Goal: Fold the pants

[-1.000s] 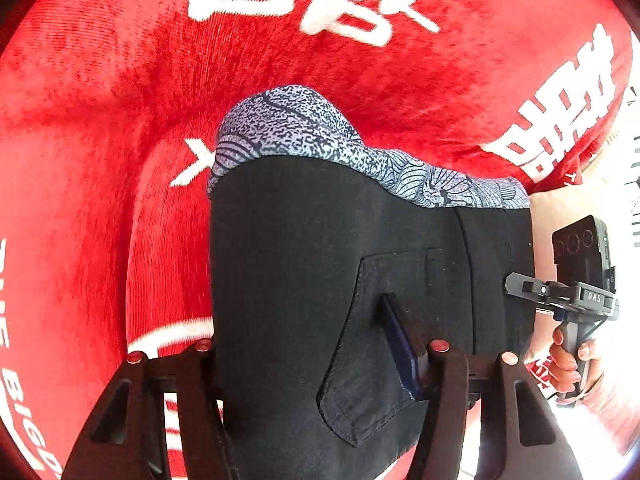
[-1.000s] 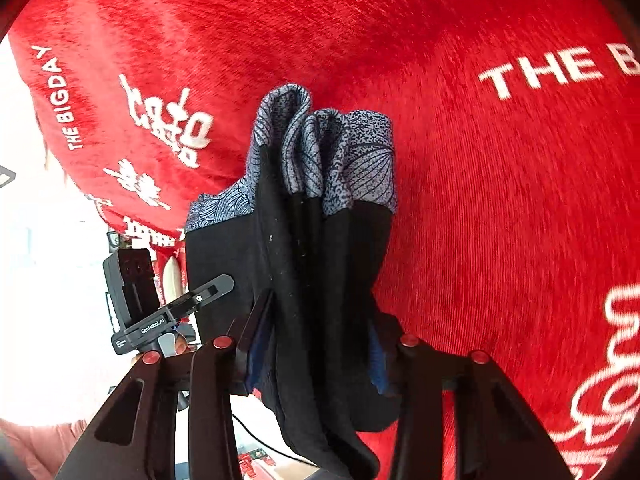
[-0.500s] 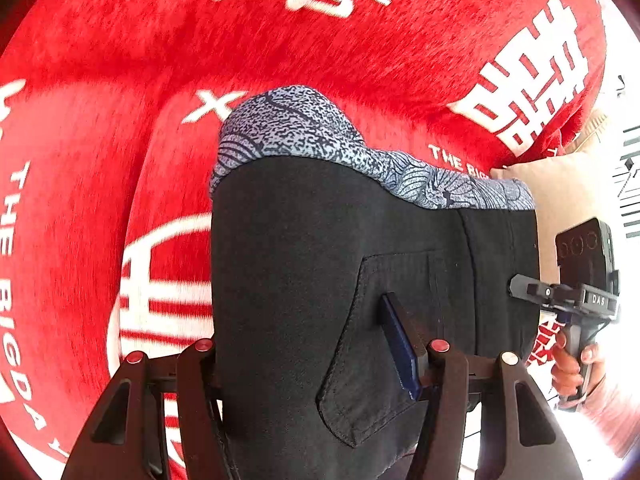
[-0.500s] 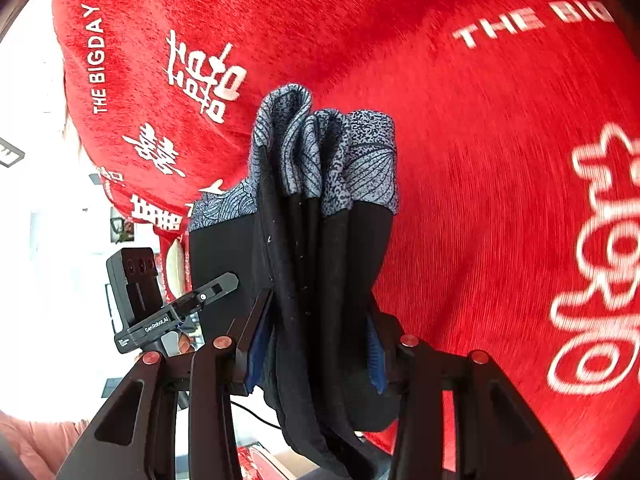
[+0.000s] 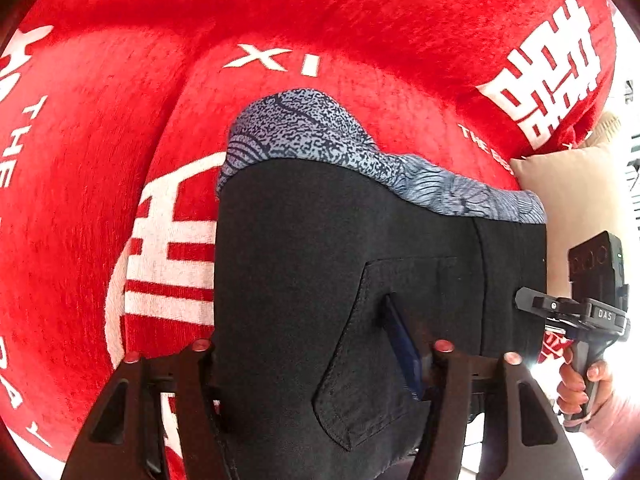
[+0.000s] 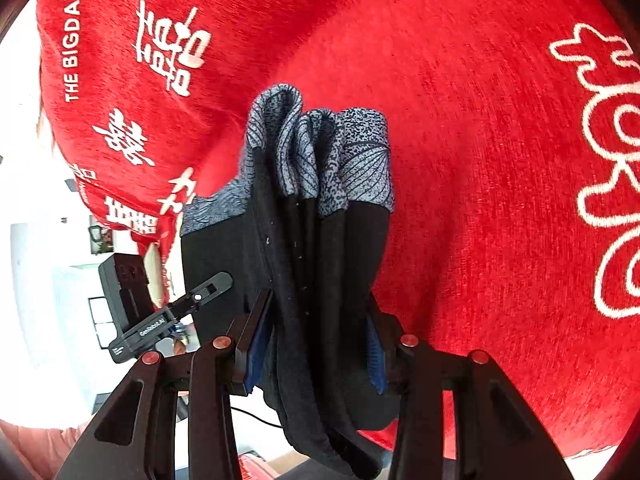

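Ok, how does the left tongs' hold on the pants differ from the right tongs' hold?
The left tongs straddle a broad flat panel of the pants, pocket facing the camera; the right tongs clamp several bunched layers seen edge-on. The left tongs' jaws are opening with cloth between them; the right tongs' jaws press on the cloth. Shared: both hold the same pants above the red blanket.

Both wrist views downward, pants (image 5: 320, 280) shared
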The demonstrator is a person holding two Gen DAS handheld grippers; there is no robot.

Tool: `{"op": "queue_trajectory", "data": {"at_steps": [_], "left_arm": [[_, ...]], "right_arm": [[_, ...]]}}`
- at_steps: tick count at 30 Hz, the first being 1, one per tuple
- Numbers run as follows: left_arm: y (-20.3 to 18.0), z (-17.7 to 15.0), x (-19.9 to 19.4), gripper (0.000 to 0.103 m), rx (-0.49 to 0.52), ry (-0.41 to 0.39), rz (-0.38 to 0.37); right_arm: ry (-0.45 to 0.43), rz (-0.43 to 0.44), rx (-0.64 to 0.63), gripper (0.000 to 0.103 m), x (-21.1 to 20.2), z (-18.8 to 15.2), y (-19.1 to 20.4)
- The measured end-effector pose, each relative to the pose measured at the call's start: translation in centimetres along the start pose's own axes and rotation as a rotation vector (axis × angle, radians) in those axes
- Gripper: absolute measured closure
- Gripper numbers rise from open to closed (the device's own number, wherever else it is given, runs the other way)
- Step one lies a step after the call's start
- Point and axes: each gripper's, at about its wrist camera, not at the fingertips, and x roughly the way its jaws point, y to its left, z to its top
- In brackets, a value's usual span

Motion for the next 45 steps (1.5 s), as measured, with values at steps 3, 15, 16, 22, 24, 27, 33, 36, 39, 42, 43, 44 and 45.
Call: {"op": "queue_trajectory", "data": {"at_steps": [3, 15, 16, 22, 24, 27, 33, 36, 39, 42, 43, 44, 45], "left_arm": [[0.2, -0.1, -0.4, 0.036, -0.002, -0.014, 0.02], [-0.8, 0.1, -6.9, 0.036, 0.039, -0.152, 0.171], [-1.3, -0.2, -7.1, 0.036, 0.051, -0.15, 0.169], [-3.8, -3.4, -5.2, 0.036, 0.079, -0.067, 0.175], [-4.4, -4.5, -4.2, 0.036, 0.102, -0.047, 0.187], [-4.6, -5.9, -2.5, 0.036, 0.147, -0.031, 0.245], [-4.2, -6.4, -0.5, 0.035, 0.185, -0.013, 0.271], [-4.8, -6.5, -0.9, 0.034, 0.189, -0.002, 0.289], [-5.5, -7.0, -1.7, 0.033, 0.173, 0.015, 0.313], [-6.5, -7.9, -2.7, 0.015, 0.163, 0.018, 0.352], [-6.9, -8.4, -3.3, 0.015, 0.163, 0.015, 0.351], [-7.2, -8.8, -3.9, 0.015, 0.165, 0.018, 0.351], [-7.4, -9.0, -4.3, 0.015, 0.168, 0.025, 0.354]], "right_arm": [[0.001, -0.068, -0.015, 0.048, 0.2, -0.2, 0.4], [-0.13, -0.357, -0.07, 0.079, -3.9, -1.7, 2.6], [-0.142, -0.372, -0.083, 0.08, -4.2, -2.2, 3.2], [-0.121, -0.392, -0.136, 0.08, -3.4, -4.9, 6.0], [-0.108, -0.392, -0.132, 0.08, -2.9, -5.7, 6.4], [-0.064, -0.441, -0.149, 0.08, -1.2, -6.7, 6.0], [-0.035, -0.506, -0.14, 0.078, 0.3, -7.5, 4.2], [-0.033, -0.512, -0.092, 0.067, -0.6, -7.7, 3.9], [-0.034, -0.531, -0.068, 0.062, -1.9, -8.2, 4.0], [-0.039, -0.523, -0.048, 0.048, -3.1, -8.9, 4.4], [-0.044, -0.523, -0.044, 0.044, -3.6, -9.3, 4.7], [-0.046, -0.522, -0.041, 0.041, -3.9, -9.6, 4.7], [-0.048, -0.519, -0.037, 0.039, -4.2, -10.0, 5.0]]}}
